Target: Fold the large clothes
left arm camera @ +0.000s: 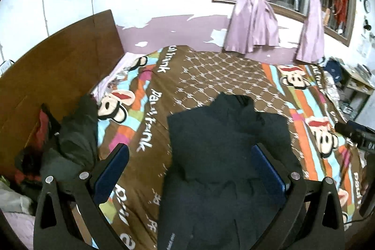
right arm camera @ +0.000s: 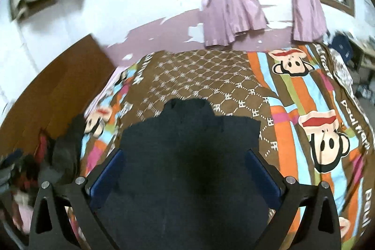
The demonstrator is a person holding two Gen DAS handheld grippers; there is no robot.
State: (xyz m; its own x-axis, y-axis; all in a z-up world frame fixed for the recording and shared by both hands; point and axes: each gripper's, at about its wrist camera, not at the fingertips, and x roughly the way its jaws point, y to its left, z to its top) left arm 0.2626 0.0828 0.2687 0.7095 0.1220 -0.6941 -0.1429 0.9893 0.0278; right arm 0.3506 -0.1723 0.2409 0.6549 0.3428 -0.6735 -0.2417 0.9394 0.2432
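Left gripper [left arm camera: 189, 164]: jaws spread wide, nothing between the blue pads [left arm camera: 112, 170]; contact with the cloth below cannot be judged. Right gripper [right arm camera: 185, 170]: jaws equally wide, holding nothing. Dark garment [left arm camera: 225, 156] lies flat on the bedspread [left arm camera: 211, 67], collar toward 12 o'clock, directly under both grippers. Bedspread print reads "Paul Frank" in the stripes and "PF" in the diamond grid. Heap of dark clothes [left arm camera: 70, 139] at 9 o'clock, by the headboard [left arm camera: 54, 62].
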